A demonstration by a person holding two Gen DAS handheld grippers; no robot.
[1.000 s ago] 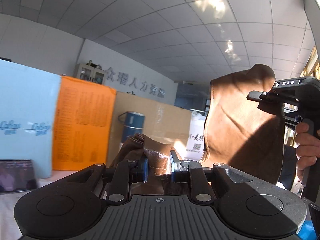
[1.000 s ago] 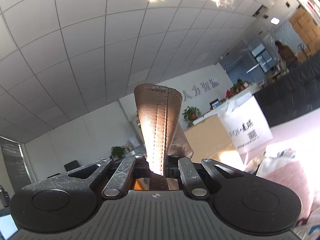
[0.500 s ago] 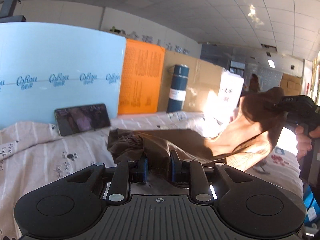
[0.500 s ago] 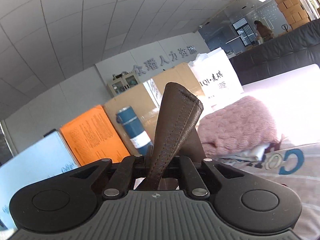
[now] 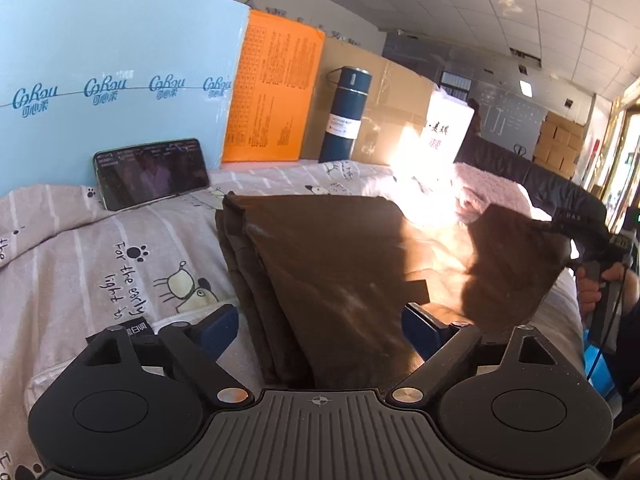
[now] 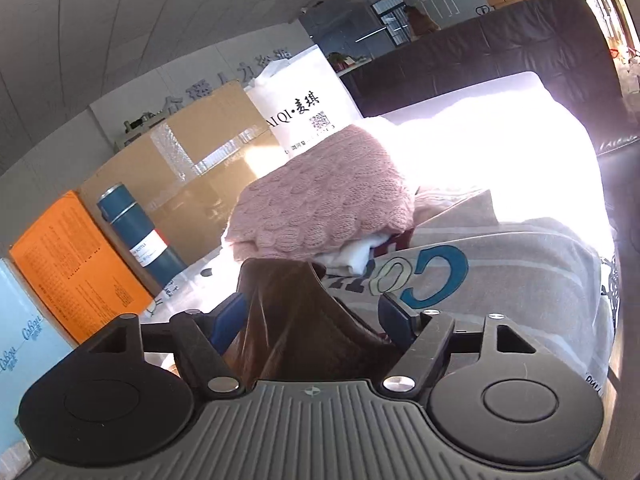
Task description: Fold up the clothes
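Observation:
A brown leather-like garment point(image 5: 320, 264) lies spread on the bed, its folded edge towards the left. My left gripper point(image 5: 320, 324) is open, its jaws wide apart on either side of the garment's near end. In the right wrist view my right gripper point(image 6: 312, 316) is open too, and a raised brown corner of the garment point(image 6: 280, 320) stands loose between its jaws. In the left wrist view that gripper point(image 5: 580, 228) shows at the right, by the lifted corner point(image 5: 516, 256).
The bed has a grey patterned sheet point(image 5: 120, 248). A phone point(image 5: 152, 172), blue board point(image 5: 100, 80), orange board point(image 5: 272, 96), blue flask point(image 5: 346, 116) and cardboard stand behind. A pink knitted sweater point(image 6: 328, 196) on folded clothes lies at the right. A dark sofa point(image 6: 500, 64) is beyond.
Both grippers came down from high in the air to the bed, laying the garment flat. Both have opened and let go of the cloth.

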